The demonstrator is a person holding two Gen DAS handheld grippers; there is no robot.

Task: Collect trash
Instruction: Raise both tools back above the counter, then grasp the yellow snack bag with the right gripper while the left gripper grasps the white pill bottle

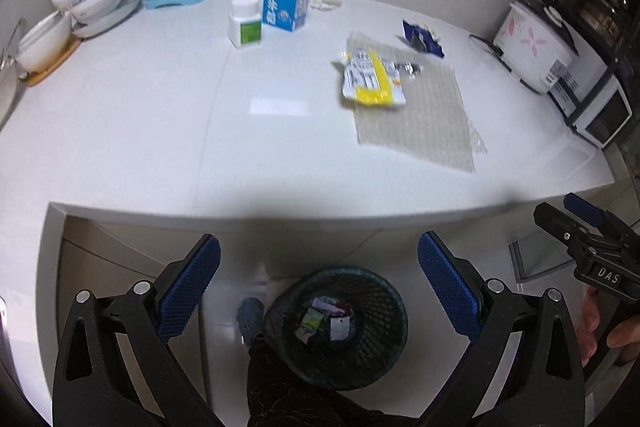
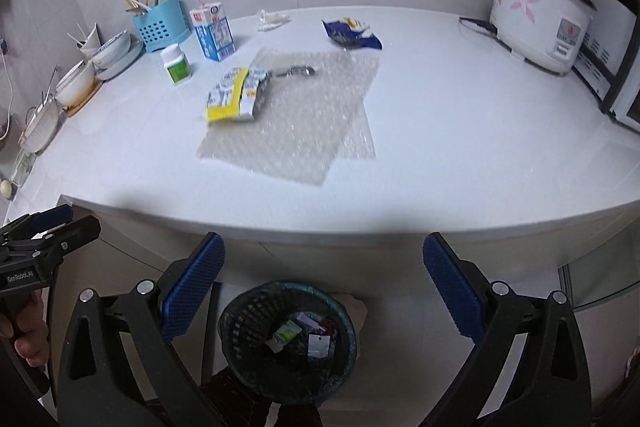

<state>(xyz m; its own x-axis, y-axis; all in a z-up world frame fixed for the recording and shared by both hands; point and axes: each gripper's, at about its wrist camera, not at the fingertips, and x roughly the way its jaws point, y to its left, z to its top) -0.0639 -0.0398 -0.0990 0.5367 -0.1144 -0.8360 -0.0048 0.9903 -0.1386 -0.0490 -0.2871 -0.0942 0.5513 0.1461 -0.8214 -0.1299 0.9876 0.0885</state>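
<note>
the mesh wastebasket stood on the floor below the counter edge and already held a few scraps, so part of the collecting looked done, while a yellow-and-white wrapper lay on a sheet of bubble wrap and a torn blue packet sat farther back on the white counter, all of it seemingly left to gather. the left gripper and the right gripper both hung above the basket, off the counter, each spread wide and holding nothing. whether the milk carton, the white bottle or the crumpled clear plastic counted as trash could not be told.
</note>
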